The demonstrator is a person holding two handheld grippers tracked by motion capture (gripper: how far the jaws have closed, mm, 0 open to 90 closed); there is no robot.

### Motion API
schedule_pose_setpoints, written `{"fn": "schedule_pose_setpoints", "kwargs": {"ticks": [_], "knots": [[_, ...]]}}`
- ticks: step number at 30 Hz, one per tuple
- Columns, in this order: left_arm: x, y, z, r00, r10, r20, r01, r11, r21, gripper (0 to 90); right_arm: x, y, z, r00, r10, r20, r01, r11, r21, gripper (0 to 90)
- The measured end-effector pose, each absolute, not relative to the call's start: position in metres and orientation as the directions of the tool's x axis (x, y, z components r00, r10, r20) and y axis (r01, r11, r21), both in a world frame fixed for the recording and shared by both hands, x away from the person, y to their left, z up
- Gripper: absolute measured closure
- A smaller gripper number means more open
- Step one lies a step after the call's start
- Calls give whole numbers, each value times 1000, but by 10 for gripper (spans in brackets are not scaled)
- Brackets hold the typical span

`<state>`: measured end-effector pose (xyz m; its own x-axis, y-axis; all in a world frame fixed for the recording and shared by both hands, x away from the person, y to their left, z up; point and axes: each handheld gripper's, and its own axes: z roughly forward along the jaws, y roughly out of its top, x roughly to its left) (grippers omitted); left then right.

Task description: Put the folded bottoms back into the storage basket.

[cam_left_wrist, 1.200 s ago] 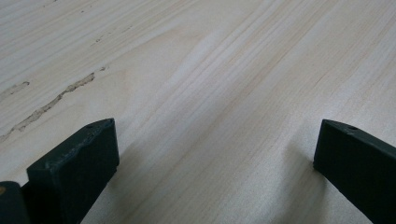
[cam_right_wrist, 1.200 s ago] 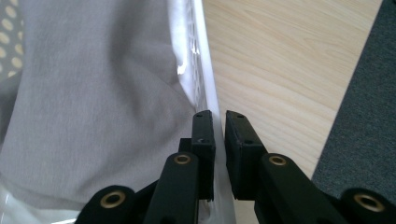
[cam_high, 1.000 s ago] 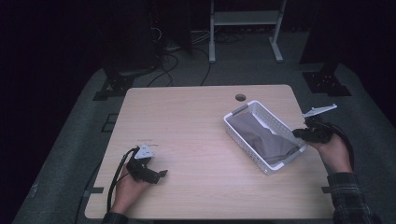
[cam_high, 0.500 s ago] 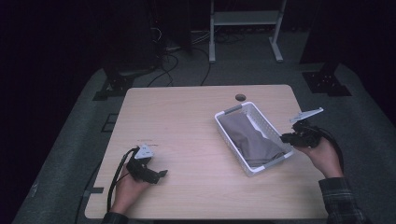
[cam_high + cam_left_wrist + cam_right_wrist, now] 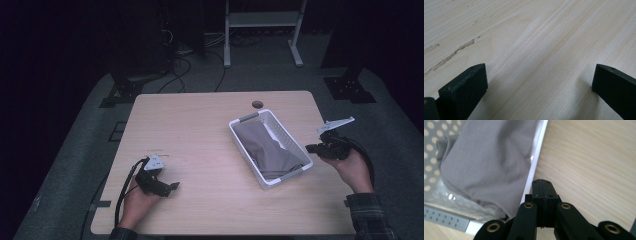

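A white perforated basket [image 5: 243, 141] sits on the right half of the wooden table [image 5: 200, 130] with a grey cloth [image 5: 265, 147] crumpled inside it. My right gripper [image 5: 311, 148] is just off the basket's right rim. In the right gripper view the gripper [image 5: 543, 187] hovers over bare wood beside the white rim [image 5: 534, 161] and the cloth [image 5: 486, 162]. Its jaws have just been closing and now press together with nothing between them. My left gripper [image 5: 171, 187] rests near the table's front left; its jaws [image 5: 539, 82] stand wide apart over bare wood.
A small round hole [image 5: 257, 104] is in the tabletop behind the basket. A white rack's legs [image 5: 260, 30] and cables [image 5: 190, 55] lie on the dark floor beyond the table. Table edges are near both hands.
The basket has slid left, toward the table's middle, and turned a little. My right hand moved left with it. The left hand has stayed put.
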<state>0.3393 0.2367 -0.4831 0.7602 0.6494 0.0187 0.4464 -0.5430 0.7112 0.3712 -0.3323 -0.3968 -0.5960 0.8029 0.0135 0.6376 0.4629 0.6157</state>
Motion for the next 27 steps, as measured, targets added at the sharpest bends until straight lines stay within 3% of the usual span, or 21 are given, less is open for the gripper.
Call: {"fn": "schedule_pose_setpoints", "kwargs": {"ticks": [27], "knots": [[339,237,-483,759,651,18,446,-541,713,0,347,-302,-406,-704,709,44,567,523,636,891]]}}
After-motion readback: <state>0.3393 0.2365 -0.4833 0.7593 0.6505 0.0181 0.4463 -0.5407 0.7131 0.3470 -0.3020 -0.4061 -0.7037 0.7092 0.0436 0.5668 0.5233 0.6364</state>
